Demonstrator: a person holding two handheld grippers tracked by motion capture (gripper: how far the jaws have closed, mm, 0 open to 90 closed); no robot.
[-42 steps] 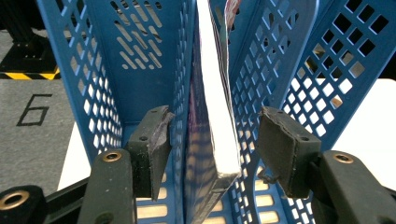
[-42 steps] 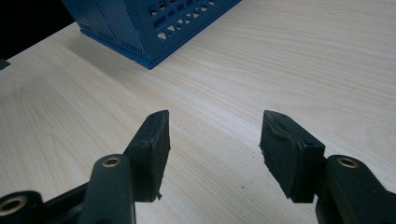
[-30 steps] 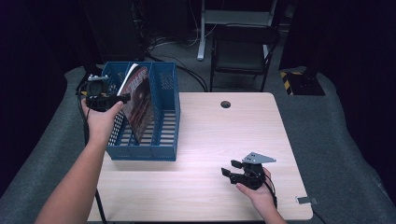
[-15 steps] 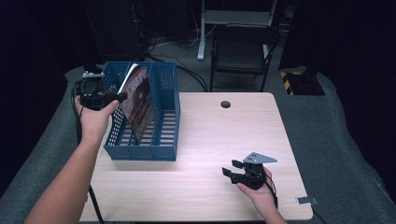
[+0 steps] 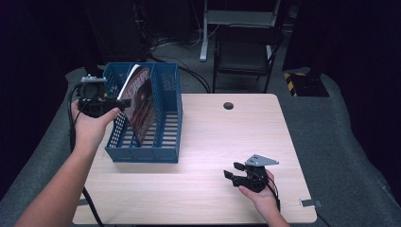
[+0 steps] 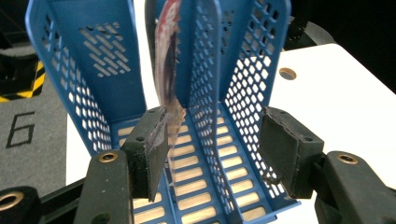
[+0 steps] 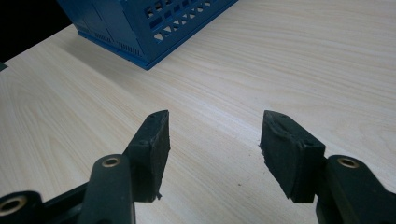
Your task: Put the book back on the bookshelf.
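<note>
Left tongs (image 6: 212, 149) apart beside magazine (image 6: 167, 70) in rack (image 5: 165, 137); right tongs (image 7: 212, 149) apart.

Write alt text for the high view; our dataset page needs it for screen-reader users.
A blue file rack holding one magazine stands at the left of a wooden table. The left gripper, open, hovers at the rack's left wall, while the right gripper, open and empty, rests near the front right.
</note>
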